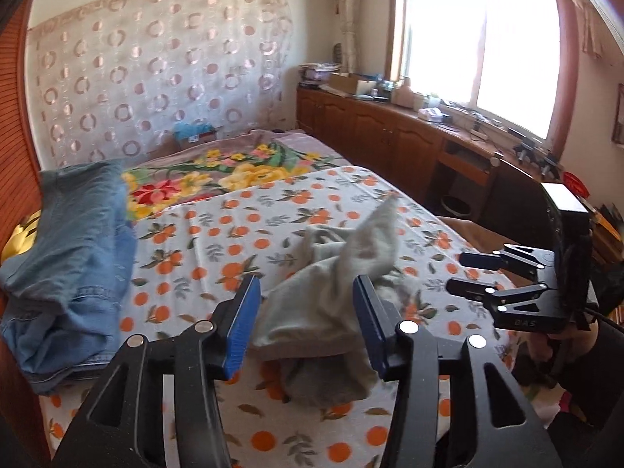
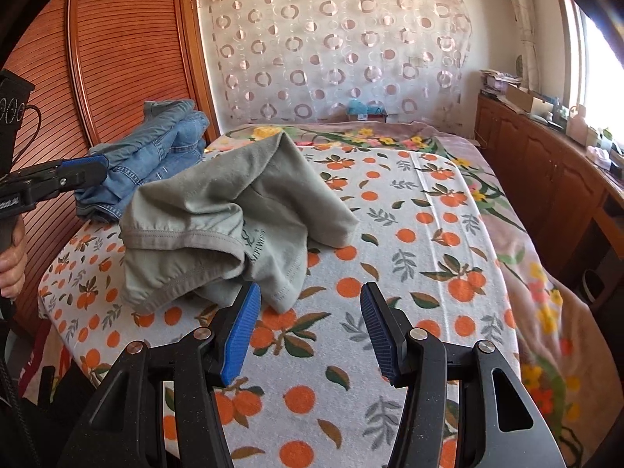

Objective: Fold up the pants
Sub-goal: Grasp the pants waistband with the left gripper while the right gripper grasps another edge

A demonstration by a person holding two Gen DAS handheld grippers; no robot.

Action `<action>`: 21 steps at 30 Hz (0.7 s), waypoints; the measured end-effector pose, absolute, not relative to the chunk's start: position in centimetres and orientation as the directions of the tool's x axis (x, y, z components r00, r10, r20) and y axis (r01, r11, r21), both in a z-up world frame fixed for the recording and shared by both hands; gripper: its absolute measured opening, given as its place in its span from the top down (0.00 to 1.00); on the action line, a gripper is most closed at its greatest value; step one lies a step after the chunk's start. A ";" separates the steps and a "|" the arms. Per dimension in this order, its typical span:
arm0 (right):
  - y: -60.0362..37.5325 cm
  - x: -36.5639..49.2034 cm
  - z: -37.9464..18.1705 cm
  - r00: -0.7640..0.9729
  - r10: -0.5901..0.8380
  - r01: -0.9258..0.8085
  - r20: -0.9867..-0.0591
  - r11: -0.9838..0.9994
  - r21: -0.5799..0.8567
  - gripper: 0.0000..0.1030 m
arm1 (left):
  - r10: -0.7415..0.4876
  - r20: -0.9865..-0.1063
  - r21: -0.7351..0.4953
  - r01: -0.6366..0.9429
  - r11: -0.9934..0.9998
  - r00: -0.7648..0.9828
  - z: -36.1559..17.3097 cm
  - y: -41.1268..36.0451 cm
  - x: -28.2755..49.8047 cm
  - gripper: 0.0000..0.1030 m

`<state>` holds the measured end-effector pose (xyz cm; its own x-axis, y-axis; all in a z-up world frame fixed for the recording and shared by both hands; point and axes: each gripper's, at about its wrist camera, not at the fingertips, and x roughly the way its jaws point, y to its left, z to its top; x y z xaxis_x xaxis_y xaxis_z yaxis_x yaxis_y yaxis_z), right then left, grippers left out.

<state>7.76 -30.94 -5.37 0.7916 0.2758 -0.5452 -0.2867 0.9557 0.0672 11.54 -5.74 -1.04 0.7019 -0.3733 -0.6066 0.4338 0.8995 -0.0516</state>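
1. Left wrist view: the left gripper (image 1: 306, 323) has its fingers spread above the crumpled grey pants (image 1: 331, 296) on the bed (image 1: 218, 234), pinching nothing.
2. Right wrist view: the right gripper (image 2: 310, 331) has its fingers spread and empty, the pants (image 2: 218, 218) just ahead beside folded jeans (image 2: 156, 148).

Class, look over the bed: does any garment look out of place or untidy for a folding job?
Yes. The grey-green pants lie in a crumpled heap on the orange-print sheet, one part sticking up, not flat or folded. The jeans sit in a loose stack by the headboard. Both grippers are open and hold nothing.
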 end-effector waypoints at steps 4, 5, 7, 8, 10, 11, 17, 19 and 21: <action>-32.0 6.9 -5.5 0.799 0.256 -0.262 -0.544 0.963 0.069 0.46 | -0.408 -0.612 -0.021 0.501 0.865 0.678 -1.3 -9.0 11.1 0.51; -32.4 6.6 -5.6 0.801 0.252 -0.255 -0.544 0.964 0.070 0.46 | -0.415 -0.614 -0.015 0.515 0.857 0.672 -1.2 -9.6 11.0 0.51; -33.0 6.3 -5.7 0.803 0.245 -0.245 -0.544 0.967 0.074 0.46 | -0.443 -0.628 -0.009 0.563 0.827 0.640 -1.5 -11.4 10.9 0.55; -33.3 6.1 -5.8 0.803 0.242 -0.240 -0.545 0.968 0.076 0.46 | -0.456 -0.637 -0.010 0.584 0.812 0.622 -1.7 -12.2 10.8 0.59; -34.0 5.8 -5.9 0.803 0.238 -0.232 -0.547 0.969 0.081 0.46 | -0.468 -0.661 -0.002 0.622 0.783 0.587 -2.1 -13.8 11.0 0.64; -34.2 5.7 -6.1 0.802 0.236 -0.228 -0.548 0.970 0.084 0.46 | -0.465 -0.668 0.008 0.630 0.776 0.581 -2.3 -14.5 11.1 0.64; -34.8 5.5 -6.2 0.802 0.236 -0.215 -0.549 0.971 0.103 0.46 | -0.358 -0.744 0.097 0.621 0.778 0.564 -4.4 -16.8 13.0 0.61; -34.7 5.4 -6.2 0.802 0.238 -0.218 -0.547 0.971 0.102 0.46 | -0.319 -0.768 0.123 0.617 0.778 0.555 -5.2 -17.0 13.8 0.58; -34.4 5.2 -6.2 0.803 0.238 -0.222 -0.546 0.970 0.097 0.46 | -0.295 -0.780 0.138 0.611 0.780 0.552 -5.7 -17.0 14.3 0.57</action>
